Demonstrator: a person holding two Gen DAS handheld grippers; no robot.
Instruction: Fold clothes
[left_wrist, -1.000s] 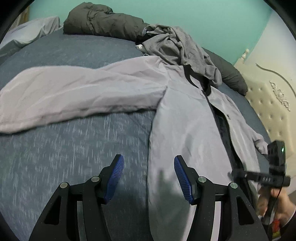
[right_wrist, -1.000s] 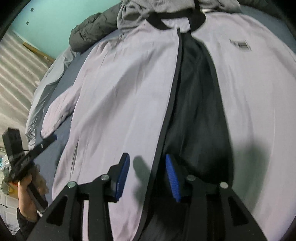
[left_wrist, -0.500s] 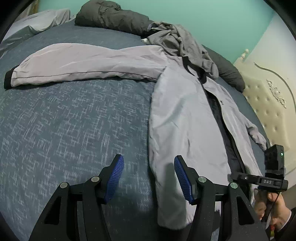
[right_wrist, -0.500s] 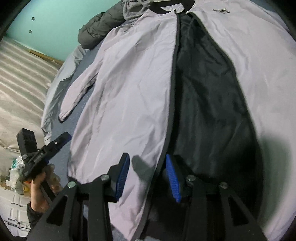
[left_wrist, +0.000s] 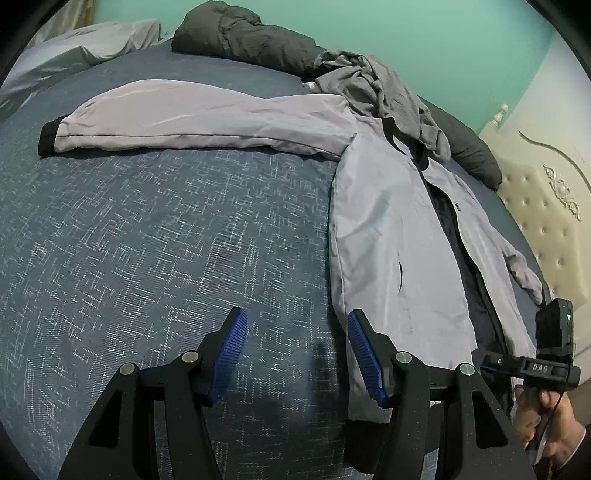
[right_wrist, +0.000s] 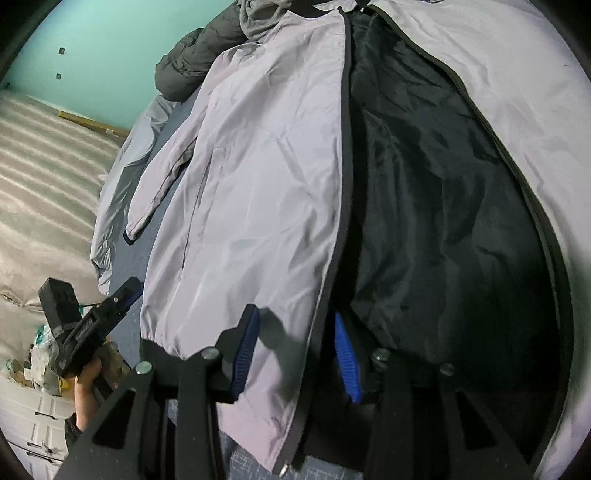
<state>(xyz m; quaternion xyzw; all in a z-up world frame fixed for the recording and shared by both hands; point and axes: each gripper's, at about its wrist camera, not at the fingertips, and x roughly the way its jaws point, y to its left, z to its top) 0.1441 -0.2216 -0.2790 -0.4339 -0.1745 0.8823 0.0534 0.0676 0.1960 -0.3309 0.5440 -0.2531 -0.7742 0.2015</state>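
Right wrist: right gripper jaws closing around jacket edge, earlier wider.

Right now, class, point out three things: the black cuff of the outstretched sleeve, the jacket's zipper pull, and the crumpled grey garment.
black cuff (left_wrist: 47, 138), left wrist view, on the sleeve's dark end band.
zipper pull (right_wrist: 283, 469), right wrist view, on the metal tab at the hem.
crumpled grey garment (left_wrist: 373, 83), left wrist view, on its bunched middle.

The jacket lies on the bed (clothes pile behind its collar).
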